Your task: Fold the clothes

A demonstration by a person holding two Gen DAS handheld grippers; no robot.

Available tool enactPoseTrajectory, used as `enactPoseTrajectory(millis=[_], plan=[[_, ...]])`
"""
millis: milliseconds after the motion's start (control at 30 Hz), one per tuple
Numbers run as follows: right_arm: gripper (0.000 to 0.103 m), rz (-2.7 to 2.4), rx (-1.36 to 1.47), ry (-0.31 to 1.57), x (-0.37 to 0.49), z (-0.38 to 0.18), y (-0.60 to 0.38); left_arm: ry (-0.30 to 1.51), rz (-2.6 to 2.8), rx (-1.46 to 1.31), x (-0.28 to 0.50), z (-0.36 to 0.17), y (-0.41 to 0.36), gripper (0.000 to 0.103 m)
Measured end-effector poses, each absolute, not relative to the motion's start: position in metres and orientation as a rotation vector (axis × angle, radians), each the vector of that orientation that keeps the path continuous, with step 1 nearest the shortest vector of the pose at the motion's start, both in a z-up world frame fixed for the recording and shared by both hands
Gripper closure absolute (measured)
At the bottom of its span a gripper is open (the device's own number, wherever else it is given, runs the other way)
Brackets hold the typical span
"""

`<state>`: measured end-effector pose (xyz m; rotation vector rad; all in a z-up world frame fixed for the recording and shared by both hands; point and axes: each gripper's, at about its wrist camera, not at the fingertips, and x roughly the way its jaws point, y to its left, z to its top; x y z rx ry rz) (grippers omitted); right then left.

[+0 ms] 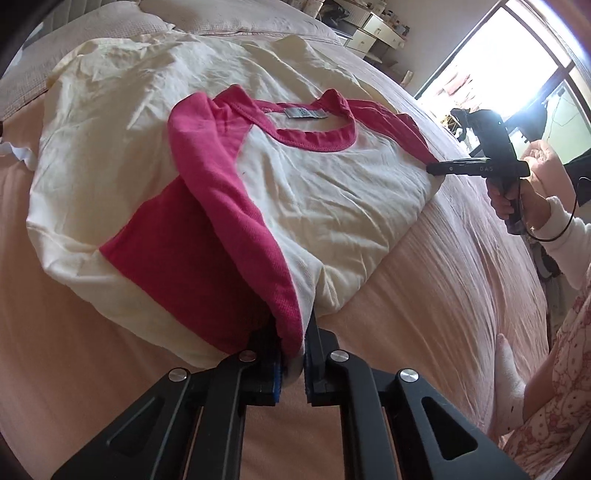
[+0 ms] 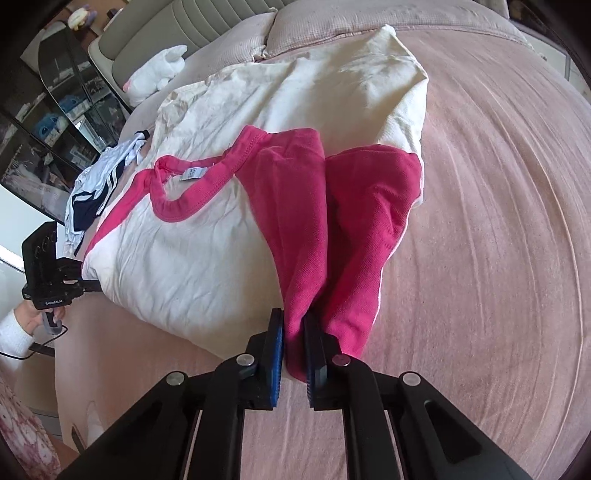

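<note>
A cream shirt point(image 1: 314, 192) with a pink collar point(image 1: 317, 138) and pink sleeves lies on the bed, collar away from me. My left gripper point(image 1: 291, 325) is shut on the shirt's near edge, with pink sleeve and cream cloth bunched between its pads. On the far right side, my right gripper point(image 1: 432, 170) pinches the other pink sleeve. In the right wrist view the shirt point(image 2: 177, 251) spreads ahead, and the right gripper point(image 2: 293, 321) is shut on a pink sleeve point(image 2: 303, 229) that rises into its jaws. The left gripper point(image 2: 94, 285) shows at the shirt's left edge.
A pink bedspread point(image 1: 443, 277) covers the bed, with pillows point(image 1: 229, 18) at its head. A white and navy garment point(image 2: 99, 181) and a white plush toy point(image 2: 155, 72) lie at the bed's left side. A person's socked foot point(image 1: 509, 376) rests on the bed's right edge, below a bright window point(image 1: 517, 74).
</note>
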<state>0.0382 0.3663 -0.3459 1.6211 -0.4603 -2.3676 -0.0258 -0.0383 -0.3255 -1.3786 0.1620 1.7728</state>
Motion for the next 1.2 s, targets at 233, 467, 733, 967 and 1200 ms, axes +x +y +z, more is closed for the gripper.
enactPoseTrajectory(millis=[233, 467, 733, 967, 1200], plan=[[0.096, -2.316, 1.682, -0.525, 0.069, -0.340, 0.364, 0.085, 1.680, -1.377, -0.002, -0.323, -0.051, 0.097], [0.096, -2.248, 1.655, -0.605, 0.072, -0.336, 0.364, 0.084, 1.648, -1.344, 0.015, -0.318, -0.053, 0.097], [0.094, -2.231, 1.726, -0.479, 0.096, -0.333, 0.344, 0.035, 1.584, -1.508, 0.033, -0.339, -0.071, 0.095], [0.080, -2.366, 1.709, -0.404, 0.074, -0.334, 0.334, 0.083, 1.672, -1.450, 0.029, -0.296, -0.083, 0.089], [0.060, -2.481, 1.642, -0.463, 0.049, -0.329, 0.340, -0.083, 1.945, -1.400, -0.041, -0.294, -0.068, 0.032]])
